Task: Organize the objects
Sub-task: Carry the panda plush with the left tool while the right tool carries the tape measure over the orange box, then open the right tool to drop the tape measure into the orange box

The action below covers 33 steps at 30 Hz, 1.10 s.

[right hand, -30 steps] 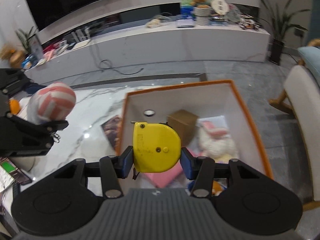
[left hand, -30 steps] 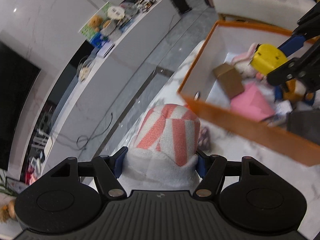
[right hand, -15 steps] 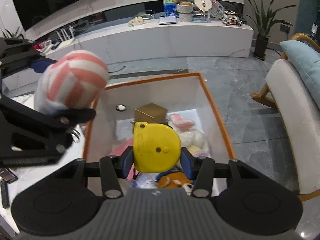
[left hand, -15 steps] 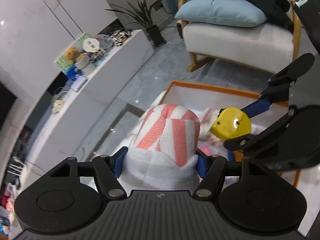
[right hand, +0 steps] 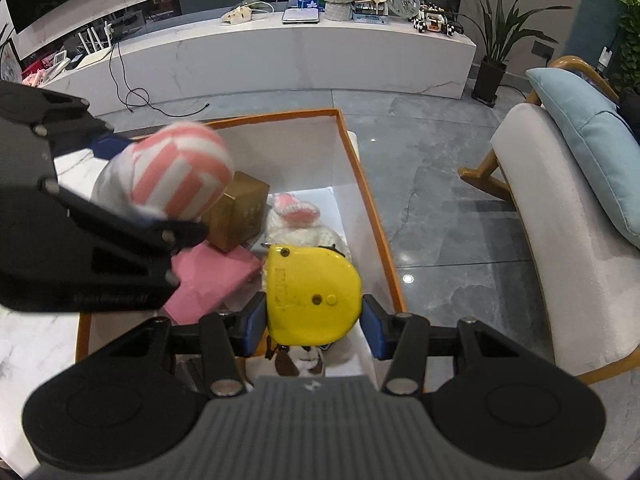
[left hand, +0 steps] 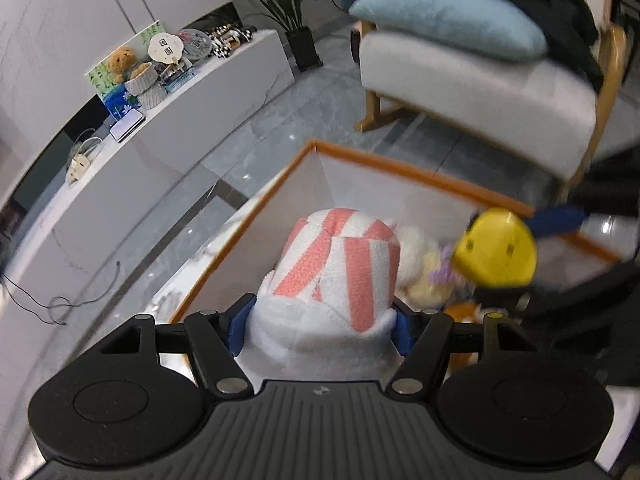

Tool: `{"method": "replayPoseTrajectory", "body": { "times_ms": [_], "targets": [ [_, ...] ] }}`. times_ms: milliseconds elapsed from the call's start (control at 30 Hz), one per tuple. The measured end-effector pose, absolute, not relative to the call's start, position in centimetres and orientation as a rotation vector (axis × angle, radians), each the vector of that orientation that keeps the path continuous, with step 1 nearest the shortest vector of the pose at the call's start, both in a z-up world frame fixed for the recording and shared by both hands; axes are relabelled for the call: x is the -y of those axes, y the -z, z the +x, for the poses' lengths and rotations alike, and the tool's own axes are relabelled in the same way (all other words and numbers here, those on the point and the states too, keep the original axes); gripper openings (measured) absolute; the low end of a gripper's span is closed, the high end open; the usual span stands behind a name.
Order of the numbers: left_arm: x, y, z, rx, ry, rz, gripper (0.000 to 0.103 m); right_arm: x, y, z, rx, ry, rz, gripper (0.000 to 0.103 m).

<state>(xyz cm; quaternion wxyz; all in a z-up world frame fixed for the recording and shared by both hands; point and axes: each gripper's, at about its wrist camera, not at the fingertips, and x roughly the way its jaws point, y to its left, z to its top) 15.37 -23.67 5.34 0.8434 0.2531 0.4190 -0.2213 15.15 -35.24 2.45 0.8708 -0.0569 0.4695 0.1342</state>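
Over the orange-rimmed box (right hand: 362, 184), both grippers hang w/ loads. Left gripper (left hand: 322, 322) has its fingers clamped on a pink-and-white striped plush (left hand: 340, 268), blue pads pressed into its white base; from the right cam it sits above the box's left side. Right gripper (right hand: 314, 318) pinches a yellow tape measure (right hand: 314, 292) btwn its blue pads, held above the box's near end. Down inside: brown carton (right hand: 240, 212), pink packet (right hand: 212, 276) just beside it, white bunny plush (right hand: 298, 220) at the far end, small brown-and-white toy (right hand: 300, 362) under the tape measure. Armchair (right hand: 560, 216) w/ blue cushion (right hand: 588, 140) stands off to the right.
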Motion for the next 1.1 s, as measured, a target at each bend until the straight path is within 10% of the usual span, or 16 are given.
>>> {"method": "replayPoseTrajectory", "body": {
  "times_ms": [1100],
  "targets": [
    [23.4, 1.6, 14.3, -1.048, 0.435, 0.653, 0.085, 33.3, 1.0, 15.3, -1.119, -0.307, -0.258, 0.052]
  ]
}}
